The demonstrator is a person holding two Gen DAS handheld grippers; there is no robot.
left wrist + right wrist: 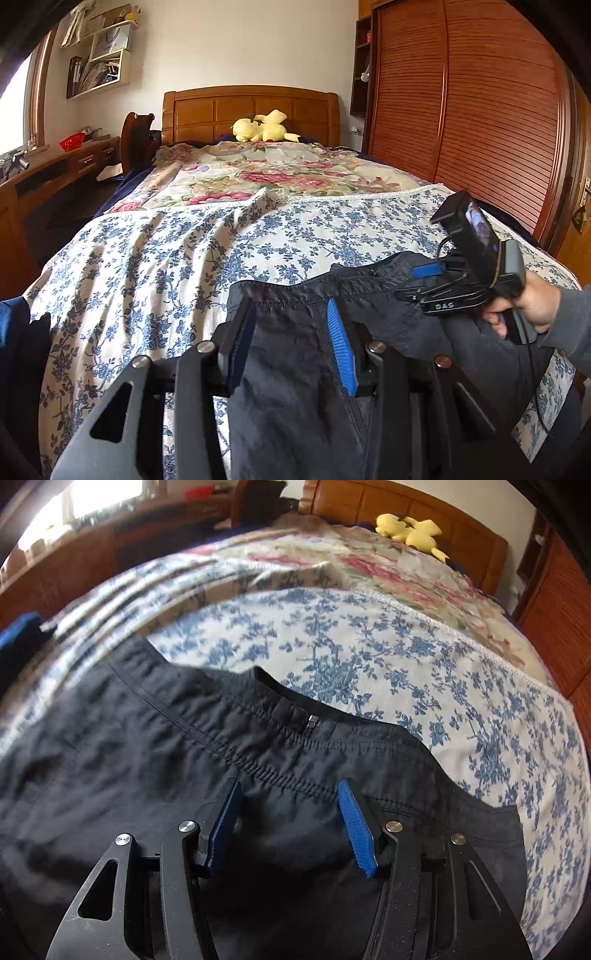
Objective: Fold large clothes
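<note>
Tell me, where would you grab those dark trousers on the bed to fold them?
Probably the waistband of the dark trousers. It lies flat across the blue-flowered sheet as a free, stitched edge. The right tool hangs open just behind it, so come down from above and pinch near the zip.

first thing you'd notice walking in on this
The dark garment spread at the near end of the bed, on a blue-flowered sheet, with both grippers over it, jaws apart: the left gripper and the right gripper. Then the yellow plush toy lying by the wooden headboard.
</note>
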